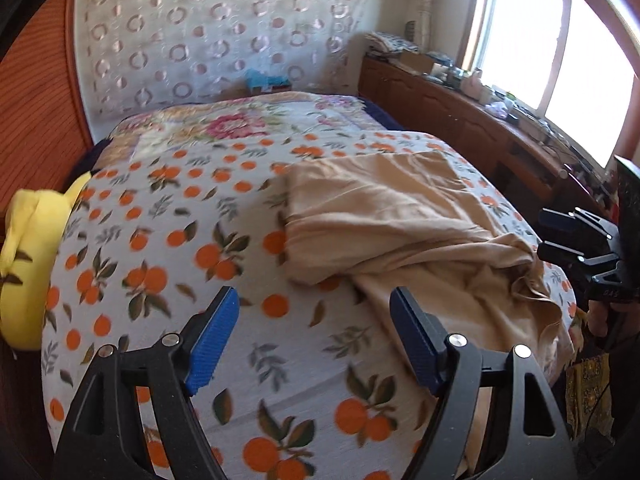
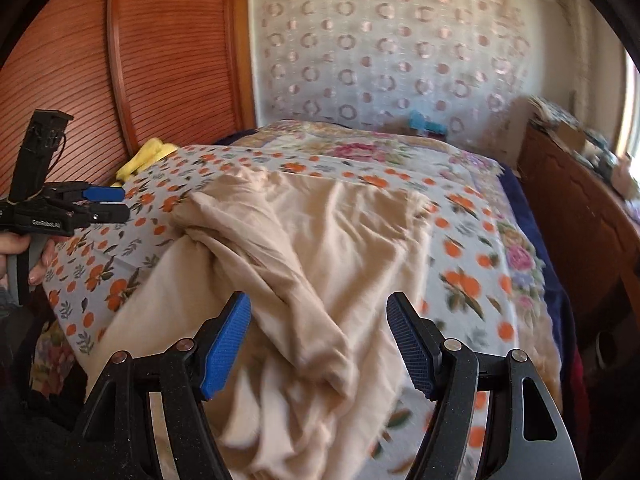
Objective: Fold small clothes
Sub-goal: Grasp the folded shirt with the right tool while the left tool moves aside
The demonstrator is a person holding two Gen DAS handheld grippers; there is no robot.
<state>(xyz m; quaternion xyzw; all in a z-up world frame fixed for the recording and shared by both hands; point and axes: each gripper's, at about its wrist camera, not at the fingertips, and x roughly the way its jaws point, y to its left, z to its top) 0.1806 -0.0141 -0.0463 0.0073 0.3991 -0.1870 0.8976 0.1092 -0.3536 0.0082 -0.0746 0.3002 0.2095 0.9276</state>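
while both grippers (image 1: pixel 314 340) (image 2: pixel 319 344) gape, beige garment (image 1: pixel 400 220) lies rumpled.

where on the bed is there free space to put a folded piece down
Free: the orange-print cover between the beige garment and the yellow pillow, and the floral quilt beyond it toward the curtain. Crowded: the garment sprawls across the window side and over the near edge; the wooden counter is cluttered.
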